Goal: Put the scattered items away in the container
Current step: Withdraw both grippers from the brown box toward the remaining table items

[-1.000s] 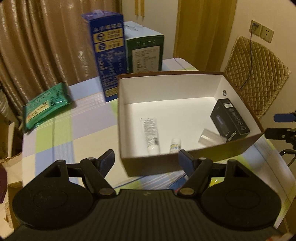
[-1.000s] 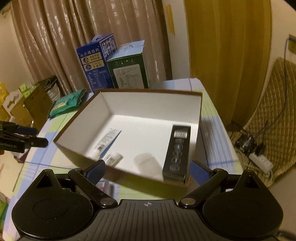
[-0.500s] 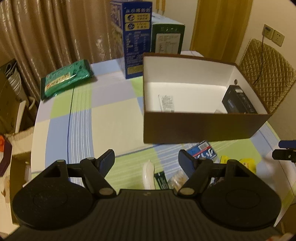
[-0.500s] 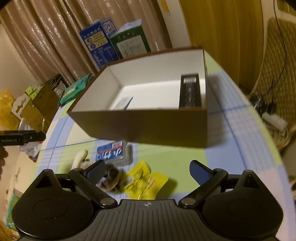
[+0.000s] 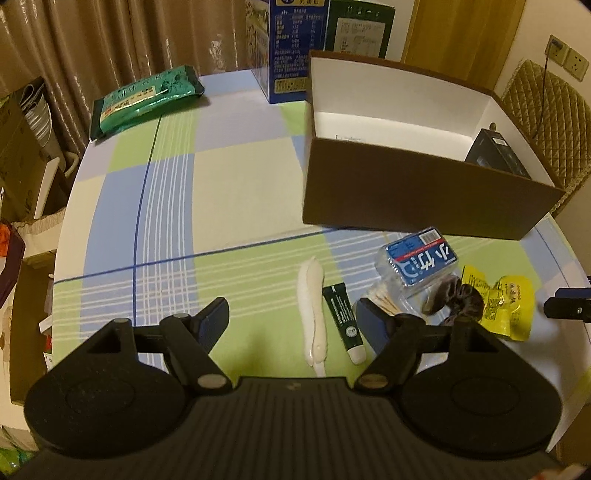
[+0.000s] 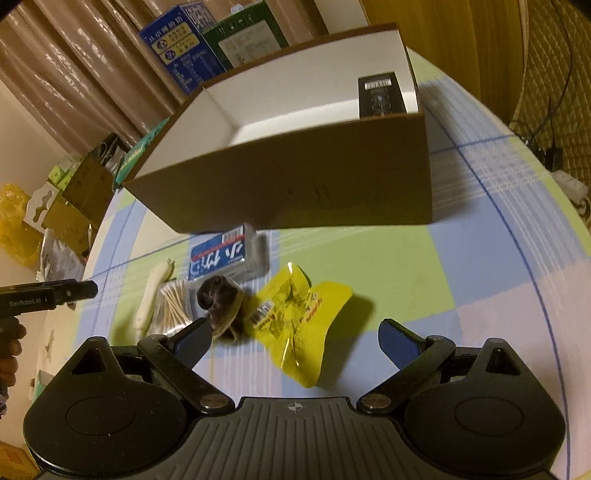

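A brown cardboard box (image 5: 424,199) with a white inside stands on the checked tablecloth; a black carton (image 5: 495,155) lies in it. It also shows in the right wrist view (image 6: 295,177). In front of it lie a white tube-shaped item (image 5: 314,314), a dark green tube (image 5: 343,328), cotton swabs (image 6: 173,302), a blue tissue pack (image 5: 421,262), a dark scrunchie (image 6: 221,302) and a yellow packet (image 6: 299,325). My left gripper (image 5: 291,325) is open above the white item and green tube. My right gripper (image 6: 295,339) is open above the yellow packet.
A green packet (image 5: 144,99) lies at the table's far left. A blue carton (image 5: 291,48) and a green carton (image 5: 358,29) stand behind the box. A quilted chair (image 5: 543,107) is at the right. Boxes clutter the floor at the left (image 6: 74,195).
Both grippers have pulled back and down from over the box. The scattered items in front of the box have come into view beneath them. Both stay open.
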A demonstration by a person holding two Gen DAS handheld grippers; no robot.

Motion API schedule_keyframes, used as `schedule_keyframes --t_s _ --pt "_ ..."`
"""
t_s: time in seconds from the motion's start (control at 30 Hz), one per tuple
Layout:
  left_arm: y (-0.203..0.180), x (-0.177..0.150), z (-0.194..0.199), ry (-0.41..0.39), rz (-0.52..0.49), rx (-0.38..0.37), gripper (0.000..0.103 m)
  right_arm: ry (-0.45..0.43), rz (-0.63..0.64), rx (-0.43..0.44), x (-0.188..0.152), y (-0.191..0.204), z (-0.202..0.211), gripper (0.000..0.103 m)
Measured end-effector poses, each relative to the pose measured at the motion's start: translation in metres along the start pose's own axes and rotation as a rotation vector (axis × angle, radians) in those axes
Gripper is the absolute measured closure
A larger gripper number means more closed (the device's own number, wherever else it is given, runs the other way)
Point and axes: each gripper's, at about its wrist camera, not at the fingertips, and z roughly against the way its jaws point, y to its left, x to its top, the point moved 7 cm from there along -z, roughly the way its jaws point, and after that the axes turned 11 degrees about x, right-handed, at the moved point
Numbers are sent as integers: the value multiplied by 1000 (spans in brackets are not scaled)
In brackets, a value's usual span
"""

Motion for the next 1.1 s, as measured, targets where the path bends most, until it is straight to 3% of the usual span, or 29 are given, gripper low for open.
schedule_keyframes --t_s 0.47,0.63,0.87,1.1 --pt "-3 -17 -16 53 2 -4 31 25 -5 4 -7 -5 -15 11" --pt "-2 -20 -21 65 7 -1 31 30 -7 0 -10 -10 -23 21" --pt "-3 -23 -27 81 5 -1 31 40 5 0 -14 -14 -34 42" --pt "-2 -25 -33 97 2 3 31 -1 26 37 -10 -11 -43 53"
